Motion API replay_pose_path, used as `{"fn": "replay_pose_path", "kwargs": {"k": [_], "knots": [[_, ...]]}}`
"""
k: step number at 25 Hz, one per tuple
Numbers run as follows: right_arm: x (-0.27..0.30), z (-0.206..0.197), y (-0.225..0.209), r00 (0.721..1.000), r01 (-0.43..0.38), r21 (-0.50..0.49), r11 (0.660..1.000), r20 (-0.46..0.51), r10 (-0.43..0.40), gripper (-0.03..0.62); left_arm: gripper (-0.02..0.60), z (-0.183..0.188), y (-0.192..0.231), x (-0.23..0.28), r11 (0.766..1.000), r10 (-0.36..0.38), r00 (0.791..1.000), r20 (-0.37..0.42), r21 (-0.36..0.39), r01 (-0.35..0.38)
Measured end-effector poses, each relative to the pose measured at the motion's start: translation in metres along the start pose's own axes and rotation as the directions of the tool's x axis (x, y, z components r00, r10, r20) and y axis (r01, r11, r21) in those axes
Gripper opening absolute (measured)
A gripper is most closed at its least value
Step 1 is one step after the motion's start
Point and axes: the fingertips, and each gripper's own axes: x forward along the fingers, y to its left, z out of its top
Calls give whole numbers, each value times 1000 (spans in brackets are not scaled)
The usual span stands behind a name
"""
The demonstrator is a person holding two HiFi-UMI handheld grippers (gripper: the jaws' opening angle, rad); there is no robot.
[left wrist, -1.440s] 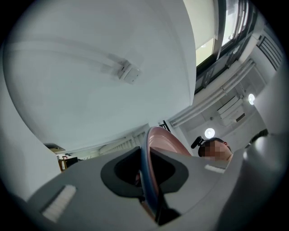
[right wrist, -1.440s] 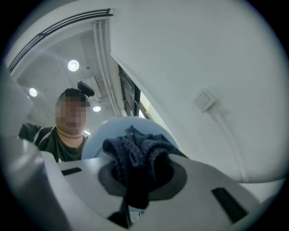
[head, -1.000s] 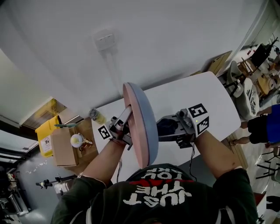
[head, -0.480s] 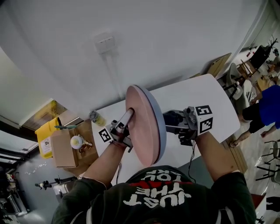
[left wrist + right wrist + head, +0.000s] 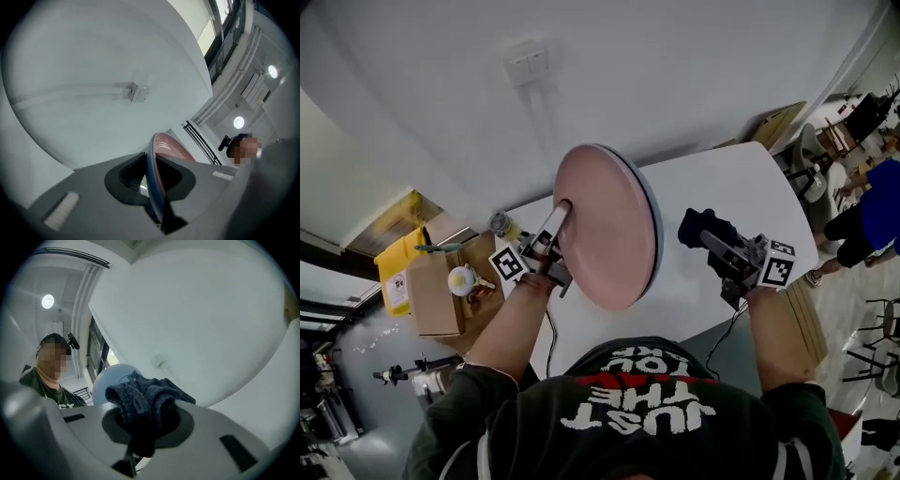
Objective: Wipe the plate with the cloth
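Observation:
A round plate (image 5: 607, 225) with a pink face and a pale blue back stands on edge above the white table (image 5: 741, 183). My left gripper (image 5: 560, 216) is shut on its left rim. In the left gripper view the rim (image 5: 153, 185) runs edge-on between the jaws of that gripper (image 5: 152, 176). My right gripper (image 5: 711, 239) is to the right of the plate, apart from it, and is shut on a dark crumpled cloth (image 5: 701, 228). In the right gripper view the cloth (image 5: 145, 401) bulges out of the gripper (image 5: 146, 425), with the plate's blue back (image 5: 110, 378) behind it.
A cardboard box (image 5: 431, 305), a yellow bin (image 5: 394, 272) and a small jar (image 5: 499, 223) stand left of the table. A person in blue (image 5: 872, 211) and chairs are at the far right. A socket box (image 5: 530, 64) is on the wall.
My right gripper with the cloth has drawn away from the plate, rightwards and nearer to me. The plate has turned, so its pink face shows more fully. My left gripper shifted slightly left.

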Motion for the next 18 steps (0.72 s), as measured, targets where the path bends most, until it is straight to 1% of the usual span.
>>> {"fn": "replay_pose_path", "kwargs": {"k": [2, 4, 6, 8, 10, 13, 15, 18], "knots": [[-20, 2, -14, 997, 67, 3, 998, 31, -67, 44, 40, 3, 10, -1, 998, 56, 998, -13, 35, -55], [-39, 4, -27, 990, 125, 9, 992, 61, -125, 44, 40, 3, 25, -2, 991, 123, 992, -32, 63, -121], [-59, 6, -38, 980, 177, 18, 984, 92, -178, 44, 41, -3, 41, -2, 978, 195, 979, -56, 83, -190], [-77, 7, -49, 967, 224, 29, 974, 116, -226, 44, 41, -13, 59, -1, 959, 274, 958, -80, 95, -266], [-92, 7, -57, 956, 259, 39, 965, 134, -262, 44, 41, -23, 82, -2, 930, 363, 927, -95, 102, -354], [-109, 2, -66, 944, 289, 58, 956, 147, -294, 44, 43, -34, 121, -9, 863, 500, 859, -108, 149, -483], [-119, -4, -72, 939, 305, 65, 950, 145, -312, 44, 43, -41, 143, -13, 825, 559, 822, -114, 179, -536], [-135, -12, -85, 928, 338, 71, 939, 140, -345, 44, 43, -48, 172, -16, 774, 626, 771, -121, 219, -594]]}}
